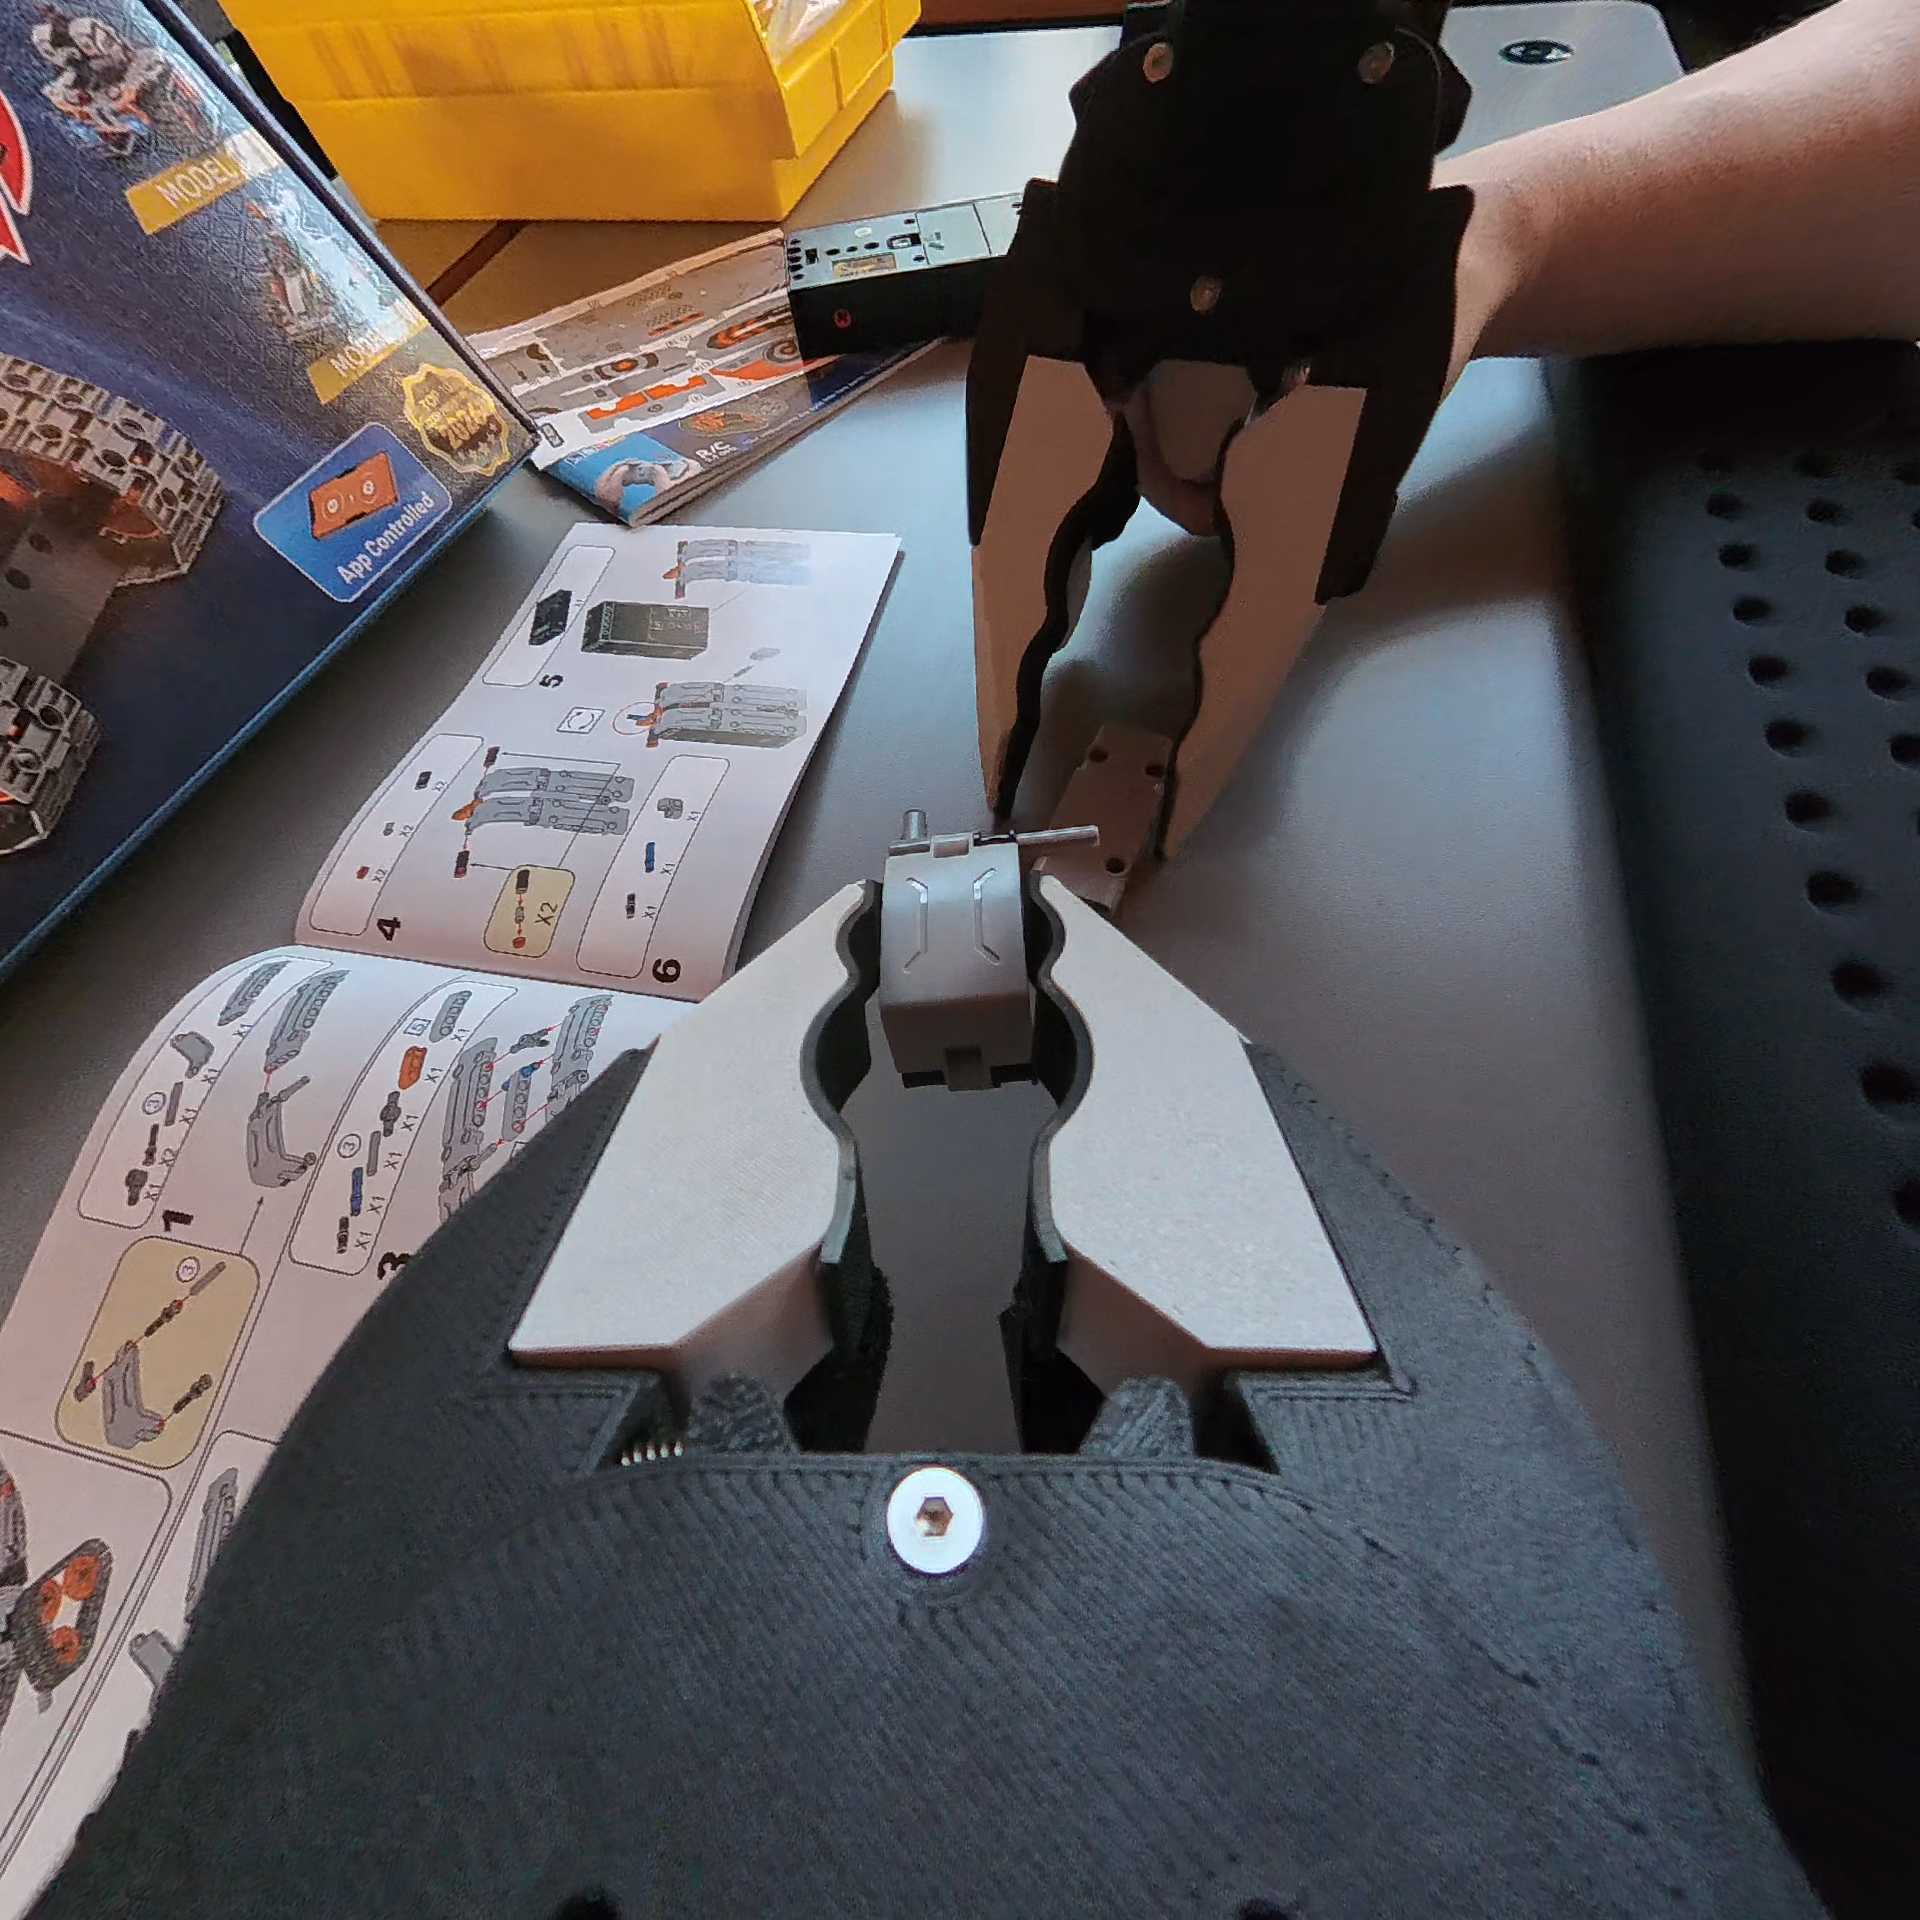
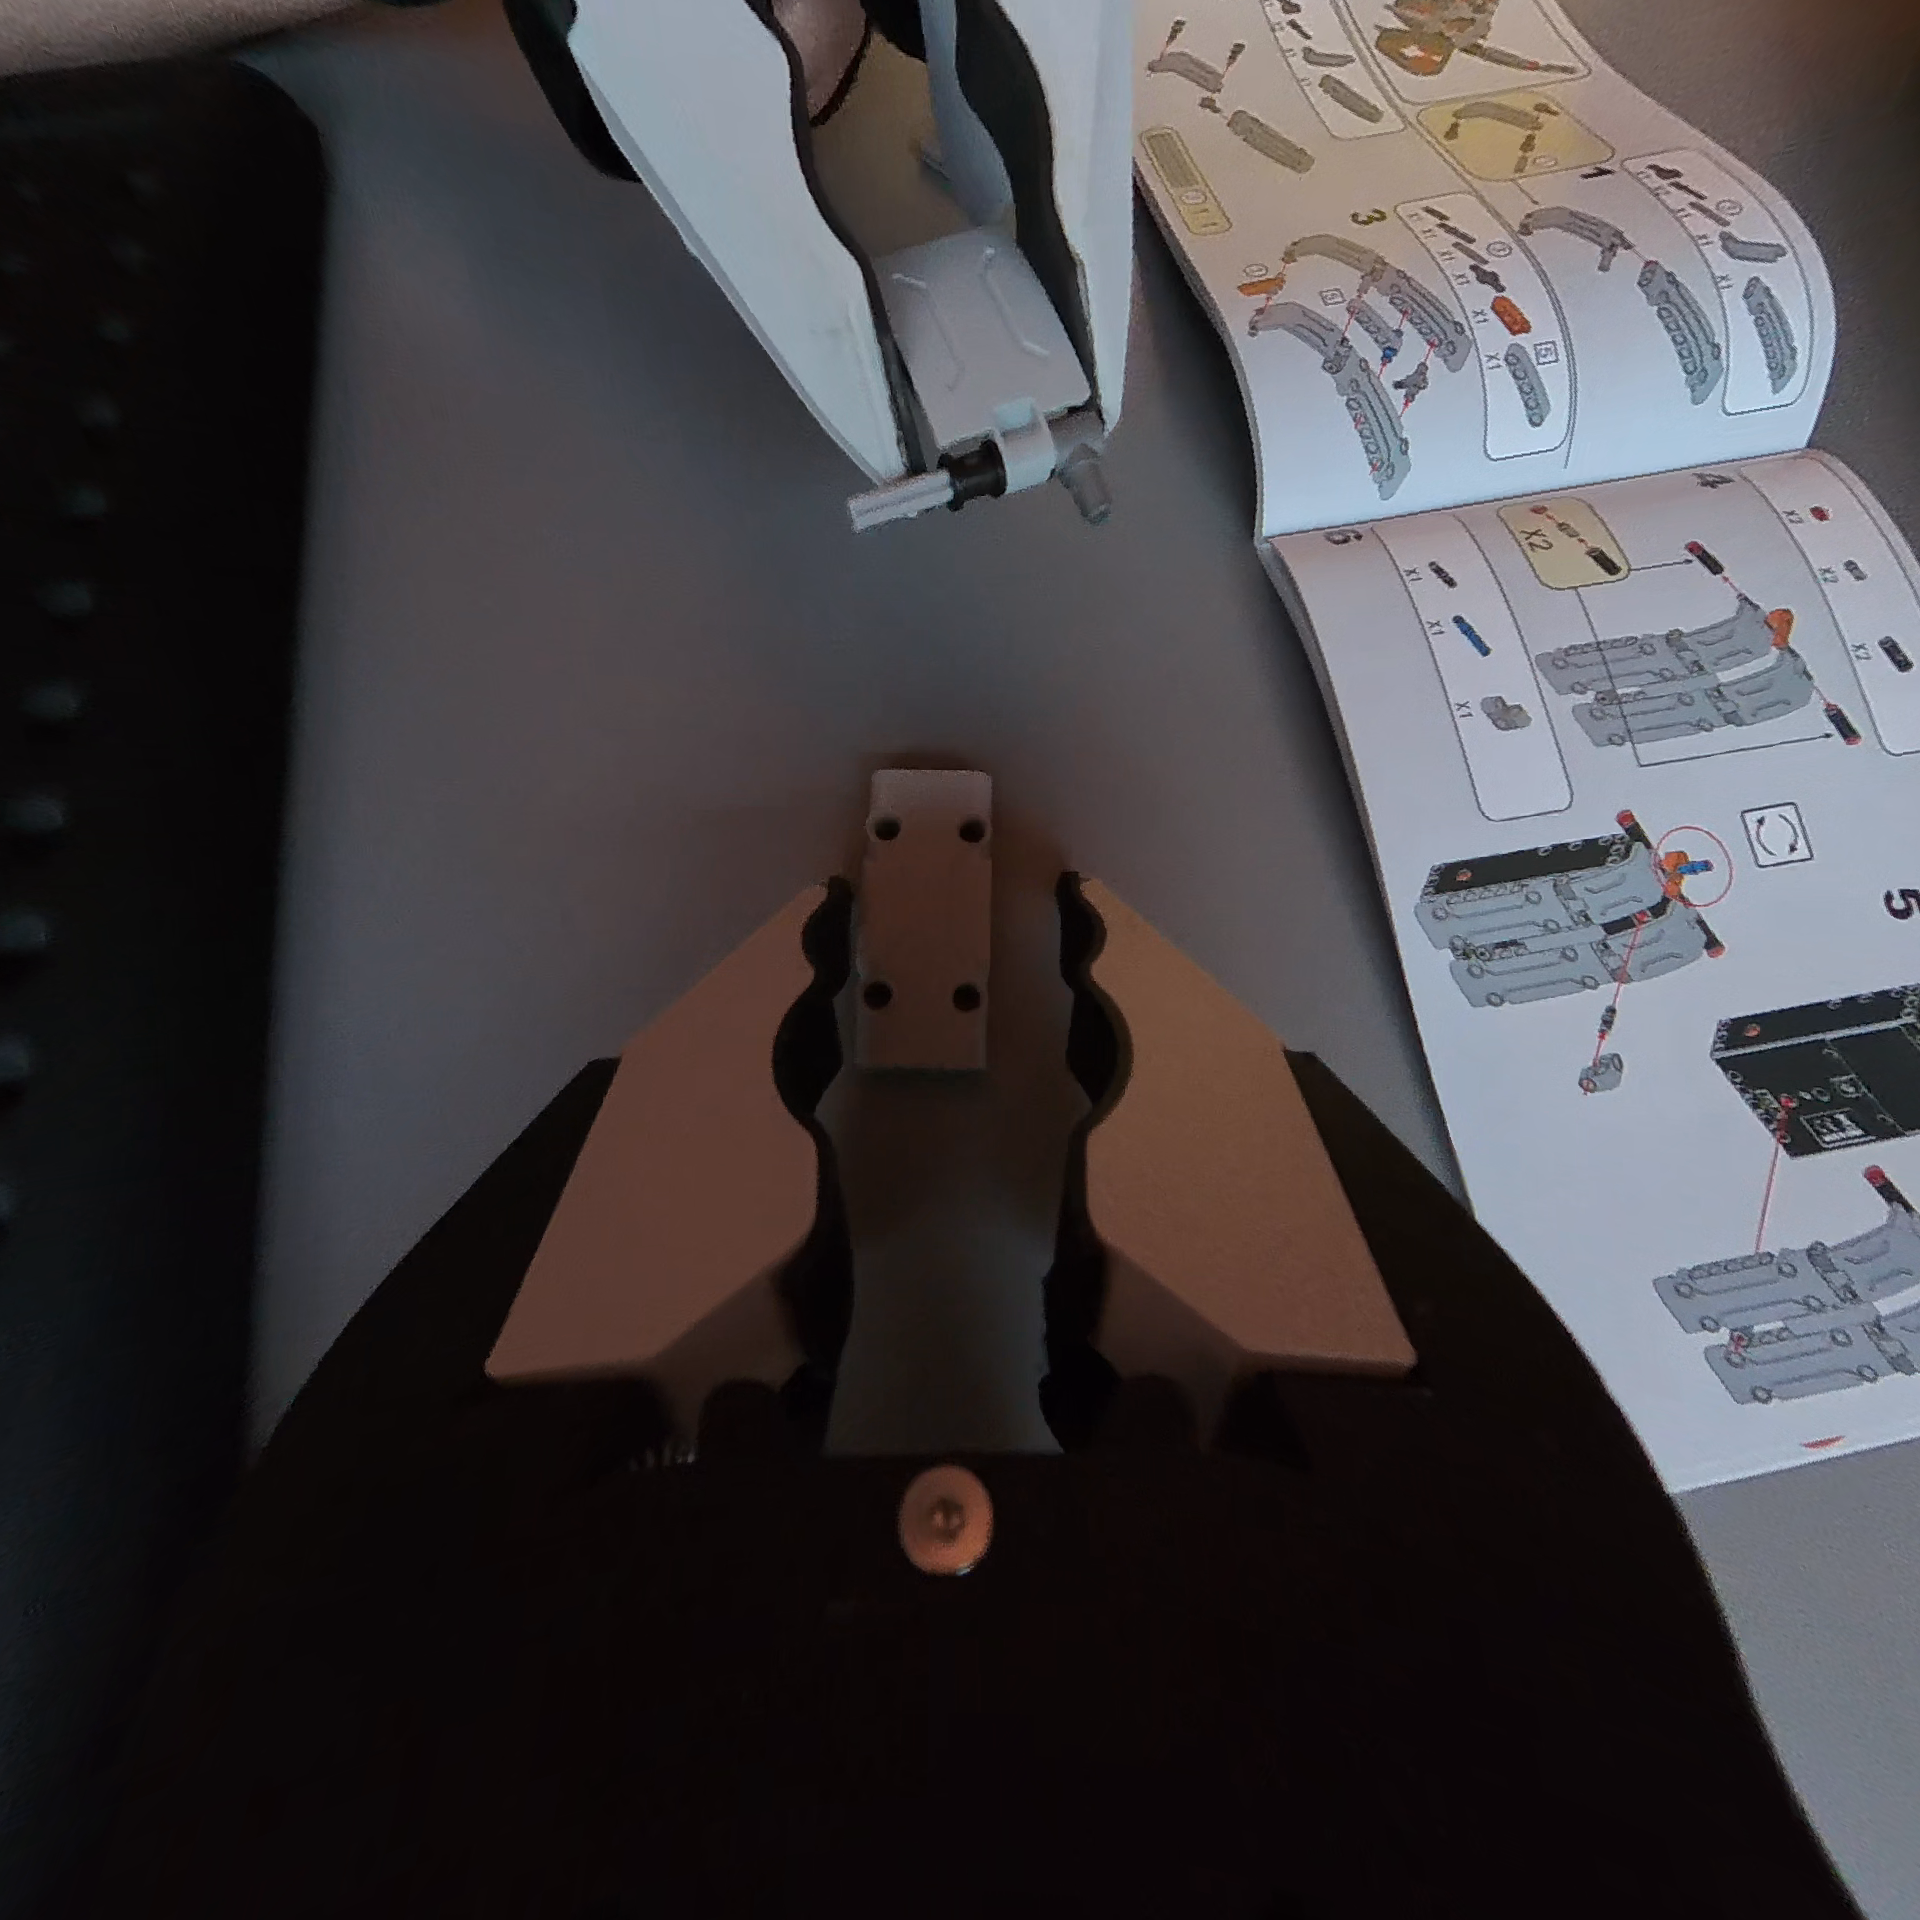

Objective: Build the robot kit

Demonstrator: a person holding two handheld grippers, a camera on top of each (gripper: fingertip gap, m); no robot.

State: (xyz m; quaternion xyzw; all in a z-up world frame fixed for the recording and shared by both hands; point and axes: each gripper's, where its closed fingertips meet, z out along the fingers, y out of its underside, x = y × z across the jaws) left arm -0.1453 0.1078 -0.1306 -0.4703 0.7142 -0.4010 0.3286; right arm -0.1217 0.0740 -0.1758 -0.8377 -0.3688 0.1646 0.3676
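Left gripper [image 1: 951,914] clamped on grey curved piece [image 1: 951,971], thin axle [image 1: 1060,837] poking past tips. Right gripper [image 2: 945,894] fingers narrow, straddling flat holed block [image 2: 923,920]; contact unclear. Light, rigid, slick plastic; best gripped on flat sides.

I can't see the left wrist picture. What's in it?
The left gripper is shut on a grey building-toy piece with pins sticking out. Opposite, the right gripper straddles a flat grey block on the grey table, beside an open instruction booklet.

Each gripper [image 1: 951,914] [image 2: 945,894] has a black ribbed printed body, pale wedge fingers [image 1: 727,1122] and one silver hex screw [image 1: 934,1523].
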